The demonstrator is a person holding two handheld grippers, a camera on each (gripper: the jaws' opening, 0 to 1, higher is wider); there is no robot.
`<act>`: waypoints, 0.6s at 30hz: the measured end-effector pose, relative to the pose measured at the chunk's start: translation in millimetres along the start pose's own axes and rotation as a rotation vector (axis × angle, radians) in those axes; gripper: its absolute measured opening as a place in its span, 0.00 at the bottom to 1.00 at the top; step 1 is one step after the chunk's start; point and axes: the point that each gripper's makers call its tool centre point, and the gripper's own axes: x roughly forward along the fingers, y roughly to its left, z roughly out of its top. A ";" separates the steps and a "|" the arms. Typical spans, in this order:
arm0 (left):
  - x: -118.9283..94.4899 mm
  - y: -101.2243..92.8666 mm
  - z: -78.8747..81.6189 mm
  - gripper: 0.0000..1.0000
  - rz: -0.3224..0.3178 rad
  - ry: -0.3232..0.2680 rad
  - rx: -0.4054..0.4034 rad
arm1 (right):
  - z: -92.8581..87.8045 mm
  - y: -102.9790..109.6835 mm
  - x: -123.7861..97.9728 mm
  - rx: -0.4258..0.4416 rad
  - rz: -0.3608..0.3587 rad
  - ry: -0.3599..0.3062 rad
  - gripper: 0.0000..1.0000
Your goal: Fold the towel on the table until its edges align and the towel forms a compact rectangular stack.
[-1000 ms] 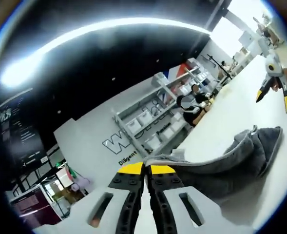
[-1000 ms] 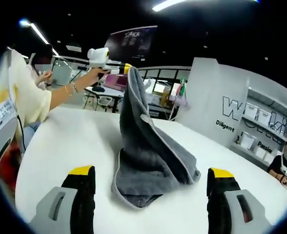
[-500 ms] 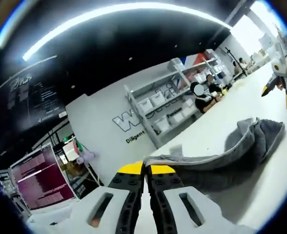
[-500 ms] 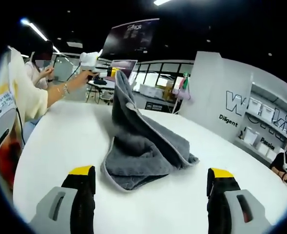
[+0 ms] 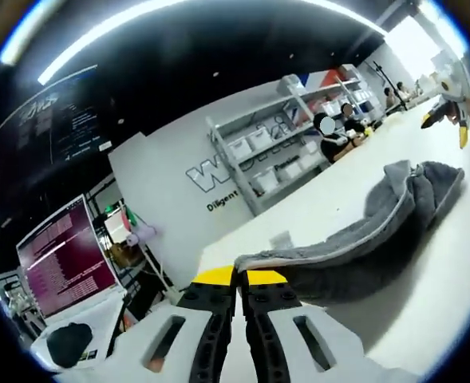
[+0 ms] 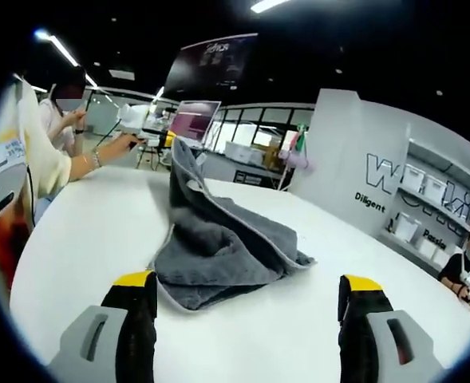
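Towel, soft grey terry with pale hem (image 6: 219, 247), lying rumpled on white bench (image 6: 83, 231); left tongs (image 5: 240, 276) pinching corner aloft, right tongs (image 6: 250, 297) hovering spread. Limp, light; grab hemmed corners.

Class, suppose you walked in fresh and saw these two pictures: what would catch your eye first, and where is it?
First, the rumpled grey terry towel heaped mid-way across the round white table, one corner lifted by the shut left claw. Next, the right claw, wide open, near the towel's front edge.
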 end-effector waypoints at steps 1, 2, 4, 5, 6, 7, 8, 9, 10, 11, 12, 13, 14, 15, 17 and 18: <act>-2.3 -0.1 -2.5 0.02 -0.004 0.004 -0.001 | -2.6 -4.2 1.3 -0.003 -0.005 0.006 0.95; -3.5 0.4 -4.0 0.02 -0.006 0.005 -0.006 | -4.8 -6.6 2.0 -0.003 -0.007 0.012 0.95; -6.9 0.0 -7.0 0.02 -0.008 0.001 -0.026 | -9.8 -15.1 3.9 -0.016 -0.021 0.038 0.93; -8.5 -1.6 -9.4 0.02 -0.010 0.004 -0.035 | -9.3 -20.0 3.7 -0.032 -0.024 0.036 0.93; -9.3 -3.2 -11.1 0.02 -0.013 0.007 -0.038 | -7.6 -23.7 3.3 -0.038 -0.024 0.028 0.92; -10.1 -5.5 -13.7 0.02 -0.019 0.012 -0.040 | -4.8 -29.6 3.1 -0.041 -0.026 0.012 0.90; -10.7 -6.2 -15.5 0.02 -0.022 0.018 -0.040 | -3.8 -34.5 3.1 -0.044 -0.030 0.007 0.87; -10.9 -6.9 -16.7 0.02 -0.025 0.024 -0.041 | -3.4 -39.4 3.3 -0.054 -0.037 0.005 0.84; -11.6 -7.5 -18.5 0.02 -0.028 0.029 -0.043 | -4.9 -49.9 3.1 -0.092 -0.062 0.019 0.82; -11.8 -7.7 -19.3 0.02 -0.029 0.032 -0.045 | -5.1 -57.3 3.2 -0.119 -0.087 0.025 0.79; -12.0 -8.0 -20.0 0.02 -0.029 0.034 -0.049 | -4.6 -64.5 4.0 -0.158 -0.106 0.027 0.77; -12.4 -8.4 -20.9 0.02 -0.030 0.035 -0.054 | -4.5 -67.9 4.9 -0.178 -0.110 0.030 0.76; -12.6 -9.7 -21.7 0.02 -0.034 0.036 -0.056 | -5.1 -68.5 6.8 -0.187 -0.106 0.033 0.76; -12.8 -10.2 -23.0 0.02 -0.035 0.039 -0.053 | -5.7 -70.7 8.6 -0.200 -0.105 0.038 0.75; -13.7 -10.0 -24.9 0.02 -0.034 0.047 -0.040 | -8.7 -78.5 13.7 -0.275 -0.118 0.069 0.70; -14.3 -9.5 -25.2 0.02 -0.035 0.047 -0.040 | -10.8 -82.3 17.5 -0.316 -0.126 0.081 0.67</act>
